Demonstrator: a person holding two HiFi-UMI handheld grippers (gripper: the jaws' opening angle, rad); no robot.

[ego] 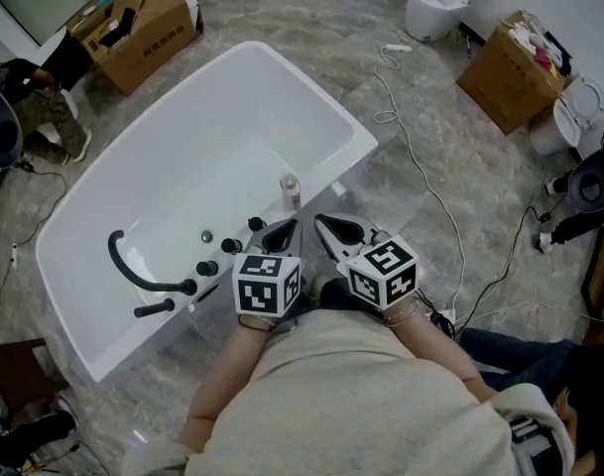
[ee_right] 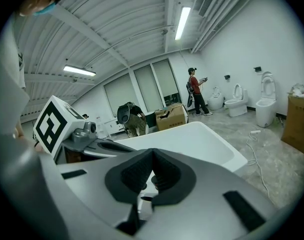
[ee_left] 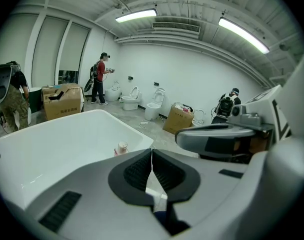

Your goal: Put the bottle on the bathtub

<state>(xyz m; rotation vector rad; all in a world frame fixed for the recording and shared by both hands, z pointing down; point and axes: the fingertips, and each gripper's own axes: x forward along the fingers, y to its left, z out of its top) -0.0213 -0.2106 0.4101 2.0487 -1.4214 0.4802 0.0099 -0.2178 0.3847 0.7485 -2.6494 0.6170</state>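
Note:
A small pale bottle [ego: 290, 188] with a light cap stands upright on the near rim of the white bathtub [ego: 133, 226]. It shows again in the left gripper view, as the bottle [ee_left: 121, 147] just beyond the jaws. My left gripper [ego: 282, 232] hangs a little short of the bottle, shut and empty, its black pads [ee_left: 142, 170] pressed together. My right gripper [ego: 337, 230] sits beside it to the right, over the floor by the tub's corner, also shut and empty, with its pads [ee_right: 164, 175] closed.
A black faucet [ego: 133, 271] and several black knobs [ego: 229, 246] line the tub's near rim. Cardboard boxes [ego: 143, 23] [ego: 510, 67], toilets [ego: 435, 3] and a white cable [ego: 421, 167] lie on the grey floor. People stand at the left [ego: 34, 107] and far wall [ee_left: 99, 79].

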